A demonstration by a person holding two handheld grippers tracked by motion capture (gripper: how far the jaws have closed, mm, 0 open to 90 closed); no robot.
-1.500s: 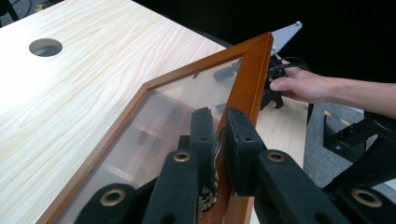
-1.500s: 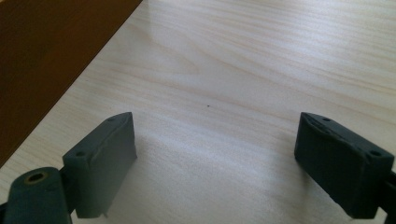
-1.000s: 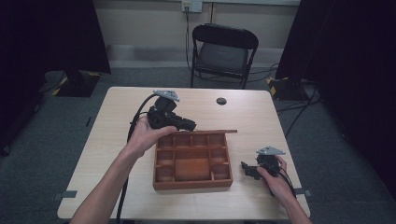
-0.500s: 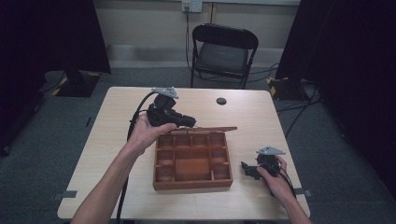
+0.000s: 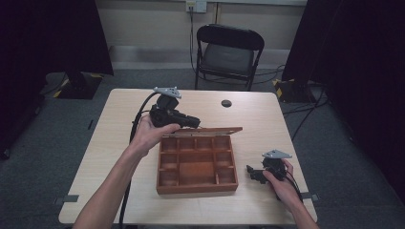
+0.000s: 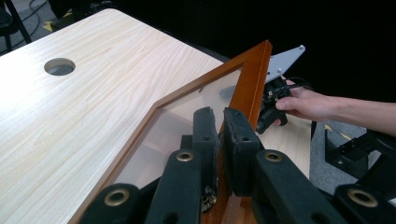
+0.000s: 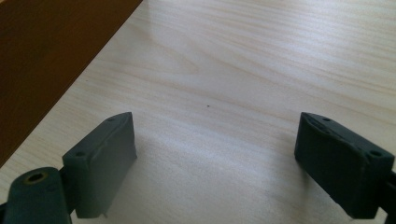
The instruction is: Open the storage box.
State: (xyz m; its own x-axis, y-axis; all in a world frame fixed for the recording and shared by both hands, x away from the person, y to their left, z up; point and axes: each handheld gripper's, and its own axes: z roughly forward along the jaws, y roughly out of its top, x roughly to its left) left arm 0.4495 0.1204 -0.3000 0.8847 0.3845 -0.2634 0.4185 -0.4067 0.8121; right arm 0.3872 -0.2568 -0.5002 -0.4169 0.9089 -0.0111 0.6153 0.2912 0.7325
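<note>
step: opening box lid | left gripper (image 5: 193, 122) fingers clenched on glazed lid (image 5: 203, 131) frame, frame centre, above wooden compartment box (image 5: 197, 164) | right gripper (image 5: 252, 172) fingers released, resting on counter (image 5: 119, 143) | we'd swing slowly about the hinge

lid edge: your left gripper (image 6: 219, 135) covers the strip of lid frame (image 6: 254, 79) it's pinching, so you can't see the contact itself
box side: the box (image 7: 51, 51) is cut off by the top and left edges in the right gripper view
box compartments (image 5: 197, 162): too small to tell what's inside
right gripper (image 5: 254, 173): jaw tips too tiny from above
</note>
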